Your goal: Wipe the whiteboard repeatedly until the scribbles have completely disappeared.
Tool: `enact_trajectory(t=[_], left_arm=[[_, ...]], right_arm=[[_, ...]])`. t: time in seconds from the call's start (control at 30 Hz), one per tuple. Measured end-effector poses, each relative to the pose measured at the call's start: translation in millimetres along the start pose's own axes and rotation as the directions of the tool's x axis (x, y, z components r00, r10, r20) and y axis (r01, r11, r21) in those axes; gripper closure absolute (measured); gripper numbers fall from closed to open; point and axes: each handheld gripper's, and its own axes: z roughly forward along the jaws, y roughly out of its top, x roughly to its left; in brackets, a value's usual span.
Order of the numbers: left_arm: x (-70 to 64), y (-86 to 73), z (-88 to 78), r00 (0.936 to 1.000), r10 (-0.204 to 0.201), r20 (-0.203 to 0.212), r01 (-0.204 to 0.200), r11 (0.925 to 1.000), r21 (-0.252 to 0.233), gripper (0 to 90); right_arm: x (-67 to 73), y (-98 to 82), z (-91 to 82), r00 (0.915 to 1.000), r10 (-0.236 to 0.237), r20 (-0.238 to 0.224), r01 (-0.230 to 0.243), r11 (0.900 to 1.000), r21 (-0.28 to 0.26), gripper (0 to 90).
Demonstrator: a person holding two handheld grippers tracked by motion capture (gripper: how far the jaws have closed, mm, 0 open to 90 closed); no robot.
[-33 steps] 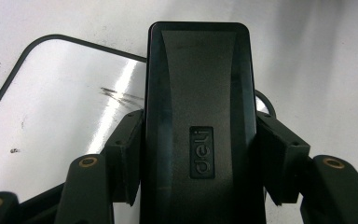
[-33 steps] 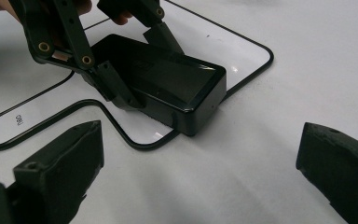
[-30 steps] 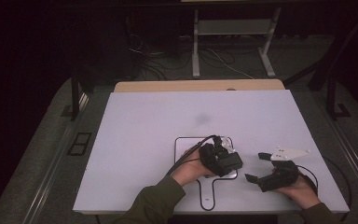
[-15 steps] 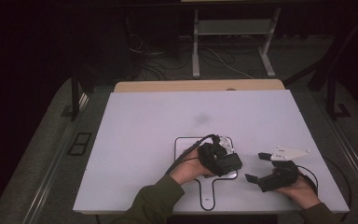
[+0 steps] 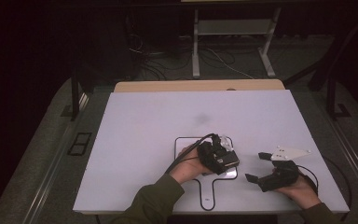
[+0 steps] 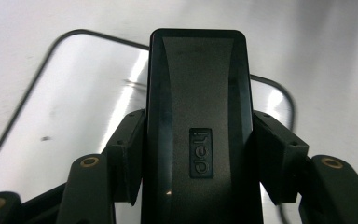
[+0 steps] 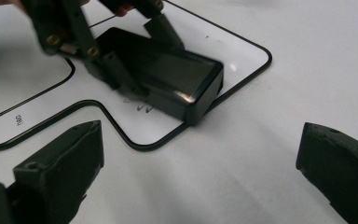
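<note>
The left gripper (image 5: 221,156) is clamping a black box (image 6: 198,121) by its long sides over the paddle-shaped outline (image 5: 207,196) on the white table (image 5: 135,130). Keeping it level and squarely inside that outline is probably what matters now. The right gripper (image 5: 260,167) is resting low just beside it, jaws standing wide apart, holding nothing.

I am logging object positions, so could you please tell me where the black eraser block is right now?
The black eraser block sits clamped in the left gripper on the paddle-shaped whiteboard, near the table's front edge, left of the open right gripper.
</note>
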Motion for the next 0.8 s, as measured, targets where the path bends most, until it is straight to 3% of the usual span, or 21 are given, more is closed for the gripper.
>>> enact_trajectory(t=[0.17,0.23,0.3,0.33,0.37,0.43,0.53,0.57,0.67,0.73,0.8], left_arm=[[-2.9,2.3,1.5,0.9998,0.016,-0.007,-0.016,0.9999,0.003,39.9],[-2.3,3.6,2.2,0.9985,0.021,-0.051,-0.021,0.9998,0.006,40.0],[0.1,4.6,2.9,0.9977,0.028,-0.061,-0.028,0.9996,0.005,40.0],[-1.3,4.4,3.0,0.9982,0.012,-0.058,-0.012,0.9999,0.004,40.0],[-2.5,4.4,2.8,0.9980,0.021,-0.059,-0.020,0.9998,0.008,40.0],[-5.7,4.4,1.9,0.9994,0.029,-0.019,-0.029,0.9995,0.016,40.0],[-9.0,4.4,1.7,0.9981,0.058,-0.022,-0.057,0.9982,0.016,40.0],[-8.6,3.9,1.8,0.9994,0.031,-0.014,-0.031,0.9994,0.016,40.0],[-2.3,4.6,3.2,0.9984,0.019,-0.054,-0.018,0.9998,0.011,40.0],[4.9,6.4,3.4,0.9943,0.048,-0.095,-0.046,0.9988,0.017,40.0],[9.9,7.4,4.5,0.9944,0.034,-0.100,-0.033,0.9993,0.016,40.0]], right_arm=[[0.0,-0.1,-0.6,1.0000,-0.008,0.001,0.008,1.000,-0.001,0.0],[0.0,0.0,-0.6,1.0000,-0.002,0.003,0.002,1.000,-0.003,0.0],[-0.2,-0.1,-0.6,1.0000,-0.004,0.004,0.004,1.000,-0.002,0.0],[-0.3,-0.1,-0.6,1.0000,-0.004,0.004,0.004,1.000,-0.002,0.0],[-0.2,-0.1,-0.6,1.0000,-0.004,0.004,0.004,1.000,-0.003,0.0],[-0.3,-0.1,-0.6,1.0000,-0.002,0.003,0.002,1.000,-0.003,0.0],[-0.8,-0.2,-0.5,1.0000,-0.002,0.004,0.002,1.000,-0.003,0.0],[-0.8,-0.2,-0.6,1.0000,-0.002,0.004,0.002,1.000,-0.004,0.0],[-0.5,-0.3,-1.0,1.0000,-0.007,0.004,0.007,1.000,-0.003,0.0],[-0.3,-0.2,-0.9,1.0000,-0.004,0.005,0.004,1.000,-0.004,0.0],[-0.3,-0.1,-0.6,1.0000,-0.002,0.005,0.002,1.000,-0.003,0.0]])
